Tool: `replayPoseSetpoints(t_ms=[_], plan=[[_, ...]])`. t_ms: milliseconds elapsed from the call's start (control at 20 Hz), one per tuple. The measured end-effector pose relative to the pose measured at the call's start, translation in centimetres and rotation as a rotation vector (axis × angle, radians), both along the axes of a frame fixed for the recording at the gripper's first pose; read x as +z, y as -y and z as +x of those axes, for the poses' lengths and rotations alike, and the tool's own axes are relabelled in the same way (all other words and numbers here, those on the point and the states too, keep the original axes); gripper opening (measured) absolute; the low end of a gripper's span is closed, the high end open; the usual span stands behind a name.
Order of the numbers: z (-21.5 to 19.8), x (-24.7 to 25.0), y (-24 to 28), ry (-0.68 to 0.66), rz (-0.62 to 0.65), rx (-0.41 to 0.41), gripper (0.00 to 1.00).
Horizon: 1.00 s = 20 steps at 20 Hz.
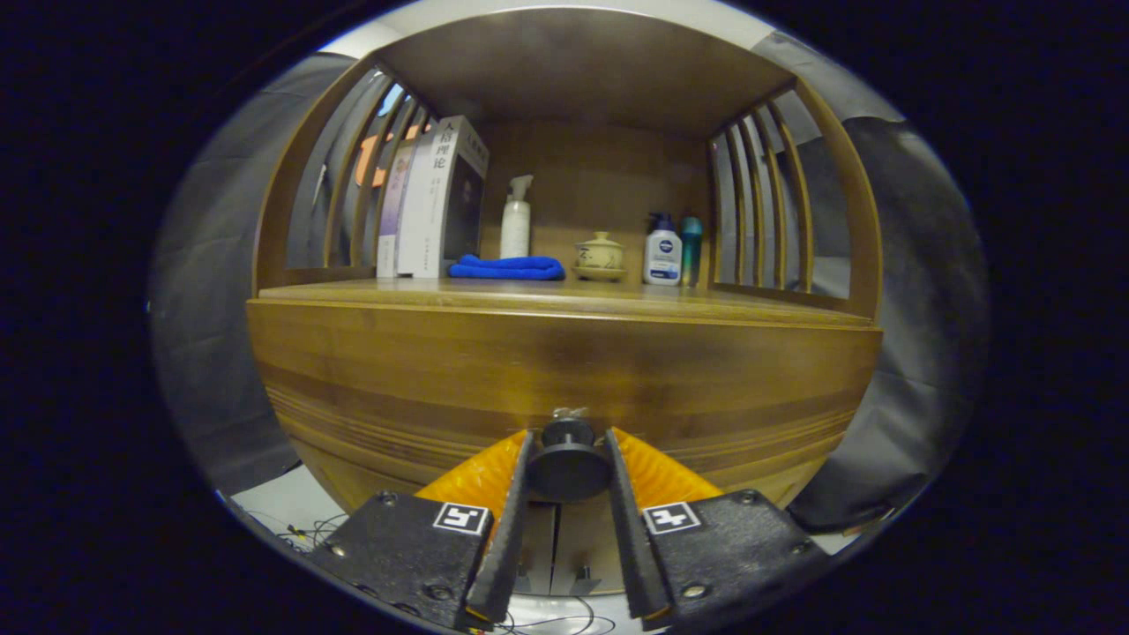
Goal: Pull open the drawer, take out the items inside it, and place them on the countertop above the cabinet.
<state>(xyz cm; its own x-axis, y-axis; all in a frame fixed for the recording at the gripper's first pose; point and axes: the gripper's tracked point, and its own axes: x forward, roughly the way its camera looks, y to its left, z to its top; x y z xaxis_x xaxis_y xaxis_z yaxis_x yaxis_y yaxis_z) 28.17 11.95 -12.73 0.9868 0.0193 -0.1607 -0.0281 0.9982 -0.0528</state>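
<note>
The gripper (569, 459) looks clamped on the drawer's round black knob (569, 466); the drawer front (564, 370) isn't out yet. That knob's small and smooth, so a crooked tug could probably slip the fingers off.

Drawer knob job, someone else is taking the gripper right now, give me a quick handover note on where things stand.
Gripper: its two fingers sit either side of the round black knob on the drawer front and look closed on it.
Drawer: it looks shut or barely started; nothing of its inside shows, so the items in it can't be named.
Countertop above the drawer: books, a blue cloth, a white pump bottle, a small lidded pot and two more bottles stand at the back; the front strip is bare.
Done: knob reached.
Left: pull the drawer open, lift the items out, set them on the countertop.
</note>
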Motion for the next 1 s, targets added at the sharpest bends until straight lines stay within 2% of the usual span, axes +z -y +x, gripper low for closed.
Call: replayPoseSetpoints(t_ms=[250,600,1000], plan=[[0.0,-0.1,0.2,-0.015,0.003,0.009,0.40],[-0.6,0.0,0.0,-0.036,0.006,0.017,0.36],[-5.6,-0.4,0.0,-0.032,0.002,0.036,0.35]])
